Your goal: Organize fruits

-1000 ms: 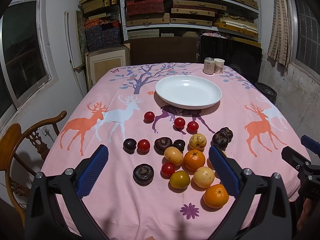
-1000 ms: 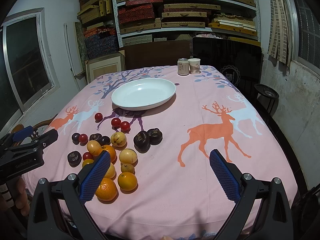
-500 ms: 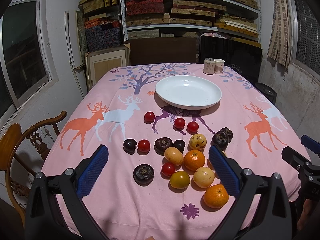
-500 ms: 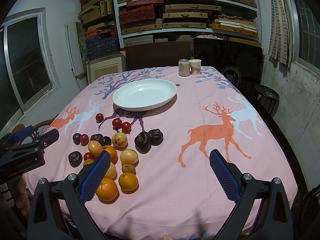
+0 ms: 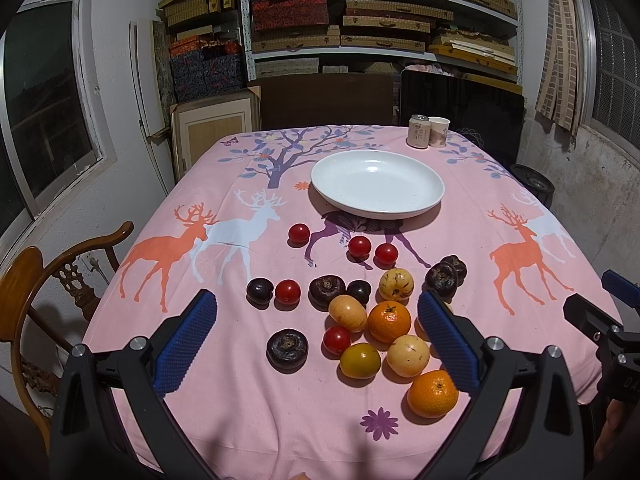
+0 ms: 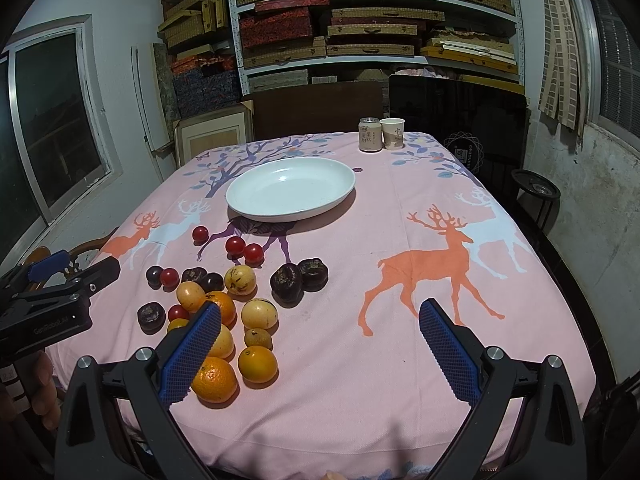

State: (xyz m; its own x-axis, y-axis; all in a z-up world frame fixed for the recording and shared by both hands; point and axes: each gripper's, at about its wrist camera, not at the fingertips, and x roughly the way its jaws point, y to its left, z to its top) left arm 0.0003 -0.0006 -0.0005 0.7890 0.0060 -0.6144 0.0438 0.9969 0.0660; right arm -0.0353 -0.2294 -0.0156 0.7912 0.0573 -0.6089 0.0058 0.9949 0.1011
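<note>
Can [image 6: 369, 134] label illegible; fruits [image 5: 360, 312] lie on cloth just ahead of L gripper [image 5: 316, 338], left of R gripper [image 6: 320, 344], both spread, holding nothing

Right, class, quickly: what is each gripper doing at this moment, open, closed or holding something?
Left gripper: open, holding nothing, above the fruit on the pink deer-print tablecloth.
Right gripper: open, holding nothing.

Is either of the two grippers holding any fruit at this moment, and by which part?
Nothing is held. The left gripper and the right gripper are both open above the pink deer-print tablecloth, with no fruit between their blue fingers.
</note>
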